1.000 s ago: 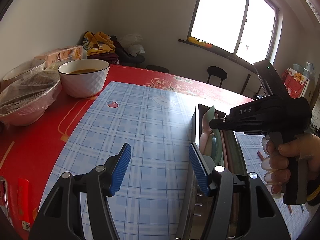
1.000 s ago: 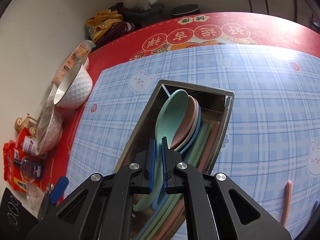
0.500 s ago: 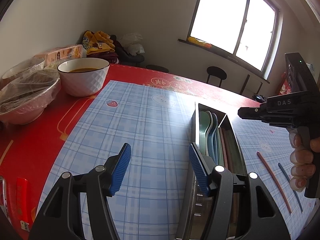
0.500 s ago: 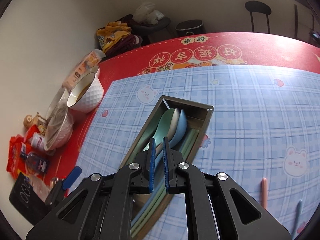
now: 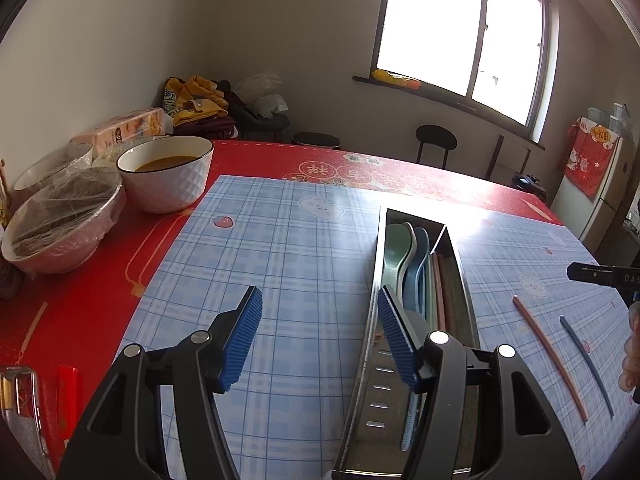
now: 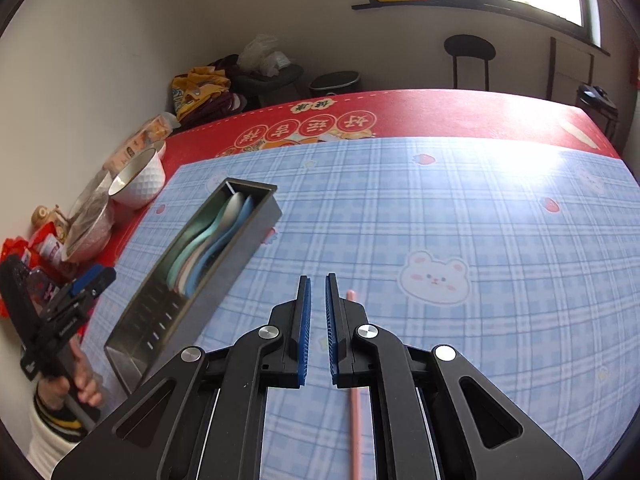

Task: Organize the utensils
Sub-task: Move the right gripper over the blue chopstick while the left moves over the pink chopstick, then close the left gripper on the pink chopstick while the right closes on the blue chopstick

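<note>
Nearest to us in the right wrist view, the right tongs are clenched almost together with nothing between their blue pads, hanging over the blue checked mat. A pink chopstick lies on the mat just beside and partly under the right-hand finger of these tongs, running back toward the camera. Well apart to the left sits the metal utensil tray, with green, pink and blue spoons stacked in its long compartment. At the far left edge we see the left tongs held in a hand. In the left wrist view, the left tongs stand released and wide, empty, their right pad just over the tray's near left wall. The spoons lie inside it, with chopsticks in the narrower compartment beside. To the right, on the mat, rest a pink chopstick and a blue chopstick. Farther off on the red desk stands a white bowl.
</note>
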The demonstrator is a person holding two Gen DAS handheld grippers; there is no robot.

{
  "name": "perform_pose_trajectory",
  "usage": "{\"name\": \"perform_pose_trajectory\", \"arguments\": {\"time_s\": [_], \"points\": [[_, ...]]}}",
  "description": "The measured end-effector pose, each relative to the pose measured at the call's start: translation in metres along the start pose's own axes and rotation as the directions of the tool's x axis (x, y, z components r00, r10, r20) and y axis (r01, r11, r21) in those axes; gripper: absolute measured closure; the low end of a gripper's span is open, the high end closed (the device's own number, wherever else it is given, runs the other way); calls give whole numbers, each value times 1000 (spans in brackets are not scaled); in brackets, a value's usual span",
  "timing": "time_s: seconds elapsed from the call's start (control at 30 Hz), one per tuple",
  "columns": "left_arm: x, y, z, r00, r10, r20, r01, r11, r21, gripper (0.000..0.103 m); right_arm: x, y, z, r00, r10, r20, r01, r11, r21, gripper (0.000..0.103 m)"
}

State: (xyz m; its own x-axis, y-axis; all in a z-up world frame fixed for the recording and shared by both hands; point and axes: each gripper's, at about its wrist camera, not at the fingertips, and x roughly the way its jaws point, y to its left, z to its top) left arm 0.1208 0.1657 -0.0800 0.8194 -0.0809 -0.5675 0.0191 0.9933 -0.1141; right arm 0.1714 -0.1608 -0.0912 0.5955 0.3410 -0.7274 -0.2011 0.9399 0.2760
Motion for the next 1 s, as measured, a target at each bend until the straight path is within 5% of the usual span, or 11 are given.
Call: {"name": "perform_pose_trajectory", "arguments": {"time_s": [0.4, 0.7, 1.0], "points": [[-8, -93, 4, 995, -83, -61, 89, 991, 97, 44, -10, -55, -43, 1000, -14, 7, 14, 999, 50, 95], [22, -197, -28, 962, -182, -205, 218, 961, 172, 44, -28, -100, -75, 999, -45, 15, 44, 997, 69, 95], [66, -258, -48, 942, -128, -309, 195, 961, 196, 44, -46, -137, -103, 999, -38, 35, 33, 992, 121, 95]]}}
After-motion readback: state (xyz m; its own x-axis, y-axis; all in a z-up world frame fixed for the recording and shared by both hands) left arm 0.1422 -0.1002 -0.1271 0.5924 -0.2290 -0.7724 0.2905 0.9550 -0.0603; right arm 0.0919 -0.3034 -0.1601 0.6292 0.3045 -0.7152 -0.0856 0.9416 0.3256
